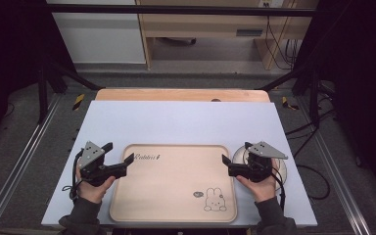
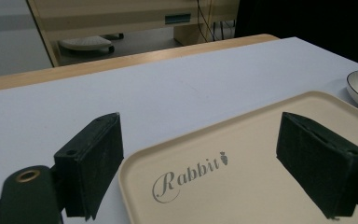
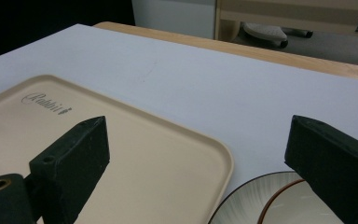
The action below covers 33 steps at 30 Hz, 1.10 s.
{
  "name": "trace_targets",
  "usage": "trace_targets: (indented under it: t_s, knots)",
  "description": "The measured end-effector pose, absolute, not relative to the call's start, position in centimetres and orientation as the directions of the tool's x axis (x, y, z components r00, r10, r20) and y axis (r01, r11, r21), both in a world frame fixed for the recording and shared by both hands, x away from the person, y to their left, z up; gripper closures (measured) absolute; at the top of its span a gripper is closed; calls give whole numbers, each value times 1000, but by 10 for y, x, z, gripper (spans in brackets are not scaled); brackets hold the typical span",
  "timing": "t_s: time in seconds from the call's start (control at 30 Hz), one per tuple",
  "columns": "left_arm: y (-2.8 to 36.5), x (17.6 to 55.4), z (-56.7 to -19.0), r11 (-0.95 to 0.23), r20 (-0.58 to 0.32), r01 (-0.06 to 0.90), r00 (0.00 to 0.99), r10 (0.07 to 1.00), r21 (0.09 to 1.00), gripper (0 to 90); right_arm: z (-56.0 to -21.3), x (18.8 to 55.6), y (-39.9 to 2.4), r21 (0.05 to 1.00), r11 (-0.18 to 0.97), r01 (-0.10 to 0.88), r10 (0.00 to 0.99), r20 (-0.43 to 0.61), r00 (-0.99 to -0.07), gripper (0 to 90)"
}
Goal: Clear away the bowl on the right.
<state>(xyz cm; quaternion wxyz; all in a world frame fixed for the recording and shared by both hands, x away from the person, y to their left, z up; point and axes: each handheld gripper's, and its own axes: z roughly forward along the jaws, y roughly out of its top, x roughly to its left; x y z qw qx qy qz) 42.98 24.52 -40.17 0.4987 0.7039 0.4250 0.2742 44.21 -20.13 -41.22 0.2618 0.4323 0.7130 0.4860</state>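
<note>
Both tools are spread wide and hold nothing: the left tool straddles the beige rabbit tray's near-left corner, and the right tool hangs over its right rim and the plate. The right hand hides most of that plate. Beyond the tray the pale blue worktop lies open to its far wooden edge.

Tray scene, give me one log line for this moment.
left gripper: open, over tray corner | right gripper: open, above plate | tray: bare | plate: right of tray

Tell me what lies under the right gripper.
A white plate with a dark rim sits on the table beneath the right gripper, beside the tray. The gripper and hand cover most of the plate, so its middle is hidden.
</note>
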Motion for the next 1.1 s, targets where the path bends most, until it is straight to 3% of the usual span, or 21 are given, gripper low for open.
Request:
trace_targets:
  t_s: [1.1]
  knots:
    - [248, 432, -405, -142, -41, 335, 482, 875, 931, 143, -403, 442, -225, 919, 90, 384, 907, 84, -412, 98]
